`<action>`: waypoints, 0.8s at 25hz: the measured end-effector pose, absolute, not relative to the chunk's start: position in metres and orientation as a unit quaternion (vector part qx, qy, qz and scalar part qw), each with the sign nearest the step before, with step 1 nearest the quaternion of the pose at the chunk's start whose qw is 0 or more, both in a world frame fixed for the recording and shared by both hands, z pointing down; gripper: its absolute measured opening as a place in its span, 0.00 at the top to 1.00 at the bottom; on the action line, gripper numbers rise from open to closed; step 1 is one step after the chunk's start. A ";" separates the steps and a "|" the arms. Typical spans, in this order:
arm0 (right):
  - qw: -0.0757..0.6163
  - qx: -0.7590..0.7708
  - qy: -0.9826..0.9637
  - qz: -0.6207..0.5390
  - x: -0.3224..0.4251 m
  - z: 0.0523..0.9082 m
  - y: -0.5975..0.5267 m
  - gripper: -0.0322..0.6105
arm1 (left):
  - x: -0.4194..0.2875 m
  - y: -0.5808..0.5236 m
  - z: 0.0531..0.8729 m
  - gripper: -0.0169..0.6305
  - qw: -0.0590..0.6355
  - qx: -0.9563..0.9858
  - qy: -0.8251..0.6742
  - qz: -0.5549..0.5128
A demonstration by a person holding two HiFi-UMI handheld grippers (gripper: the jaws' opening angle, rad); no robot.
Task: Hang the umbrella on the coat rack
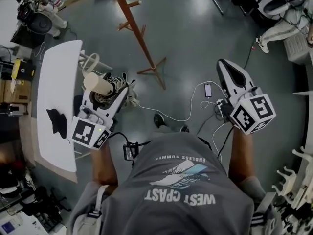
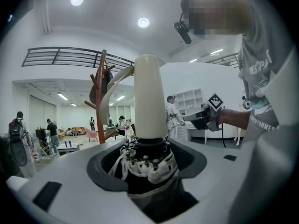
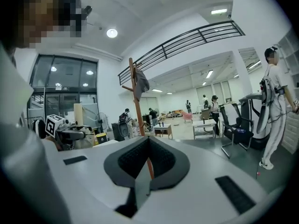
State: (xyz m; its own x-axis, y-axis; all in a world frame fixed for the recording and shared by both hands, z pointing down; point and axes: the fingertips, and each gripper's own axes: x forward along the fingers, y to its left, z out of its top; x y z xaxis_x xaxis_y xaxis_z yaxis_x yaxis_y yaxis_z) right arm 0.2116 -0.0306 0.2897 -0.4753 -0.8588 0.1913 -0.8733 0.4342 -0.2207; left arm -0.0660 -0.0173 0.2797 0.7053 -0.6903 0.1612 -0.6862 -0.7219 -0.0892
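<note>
The left tool (image 2: pixel 149 168) is clamped on a folded black umbrella (image 2: pixel 148 101), pinching the bunched canopy and rib tips. The cream handle stands straight up past the jaws. The right tool (image 3: pixel 148 143) is pressed together with nothing in it, held out level on the person's other side, well apart from the left one. In the head view, the umbrella sits in front of the person's left arm, just beside the edge of a white tabletop (image 1: pixel 57 77) with a small black object (image 1: pixel 57 121) lying on it. A brown wooden rack (image 1: pixel 138 37) stands on the grey floor (image 1: pixel 190 28) ahead, between the two tools and apart from the umbrella. White cables (image 1: pixel 168 115) and a phone (image 1: pixel 208 89) lie on the floor near the person's feet.
</note>
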 end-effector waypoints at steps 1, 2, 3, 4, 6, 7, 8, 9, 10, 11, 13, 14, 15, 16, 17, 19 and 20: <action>0.026 0.518 -0.842 0.145 0.211 0.289 -0.033 0.91 | -0.067 -0.023 0.280 0.56 0.011 -0.926 0.367 -0.090; 0.027 0.527 -0.837 0.145 0.212 0.289 -0.035 0.91 | -0.069 -0.029 0.282 0.56 0.010 -0.928 0.361 -0.087; 0.026 0.536 -0.831 0.145 0.214 0.288 -0.037 0.91 | -0.070 -0.035 0.283 0.56 0.008 -0.931 0.356 -0.085; 0.024 0.547 -0.824 0.144 0.217 0.286 -0.040 0.91 | -0.071 -0.040 0.284 0.56 0.007 -0.933 0.350 -0.082; 0.021 0.571 -0.808 0.140 0.227 0.281 -0.044 0.91 | -0.076 -0.049 0.286 0.56 0.004 -0.937 0.340 -0.078; 0.021 0.585 -0.799 0.137 0.233 0.277 -0.045 0.91 | -0.077 -0.054 0.287 0.56 0.003 -0.940 0.334 -0.076; 0.020 0.598 -0.790 0.132 0.239 0.273 -0.046 0.91 | -0.079 -0.058 0.288 0.56 0.002 -0.942 0.328 -0.073; 0.019 0.609 -0.783 0.126 0.243 0.268 -0.047 0.91 | -0.081 -0.062 0.288 0.56 0.001 -0.944 0.322 -0.071; 0.017 0.619 -0.776 0.119 0.246 0.263 -0.047 0.91 | -0.082 -0.066 0.290 0.56 0.001 -0.946 0.316 -0.068; 0.017 0.627 -0.770 0.115 0.248 0.260 -0.047 0.91 | -0.085 -0.070 0.291 0.56 0.000 -0.948 0.312 -0.067; 0.022 0.636 -0.763 0.114 0.244 0.258 -0.047 0.91 | -0.092 -0.075 0.295 0.56 -0.004 -0.950 0.305 -0.065; 0.025 0.637 -0.762 0.115 0.240 0.257 -0.047 0.91 | -0.094 -0.077 0.297 0.56 -0.006 -0.951 0.302 -0.063; 0.028 0.638 -0.761 0.115 0.237 0.257 -0.046 0.91 | -0.096 -0.079 0.298 0.56 -0.007 -0.952 0.299 -0.061; 0.030 0.639 -0.760 0.114 0.235 0.256 -0.045 0.91 | -0.096 -0.081 0.299 0.56 -0.006 -0.954 0.295 -0.059; 0.033 0.640 -0.759 0.114 0.234 0.255 -0.044 0.91 | -0.095 -0.083 0.299 0.56 -0.004 -0.954 0.293 -0.058; 0.039 0.642 -0.757 0.116 0.231 0.257 -0.041 0.91 | -0.095 -0.085 0.303 0.56 -0.005 -0.956 0.288 -0.057; 0.043 0.642 -0.757 0.118 0.229 0.259 -0.040 0.91 | -0.095 -0.085 0.305 0.56 -0.007 -0.956 0.287 -0.056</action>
State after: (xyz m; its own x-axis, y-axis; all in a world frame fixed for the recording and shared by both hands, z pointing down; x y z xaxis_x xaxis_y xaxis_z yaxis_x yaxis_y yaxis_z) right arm 0.2289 -0.0400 0.2590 -0.1724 -0.9611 0.2156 -0.9812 0.1482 -0.1236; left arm -0.0948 -0.0854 0.3046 0.8293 -0.5477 0.1109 -0.5493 -0.8354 -0.0181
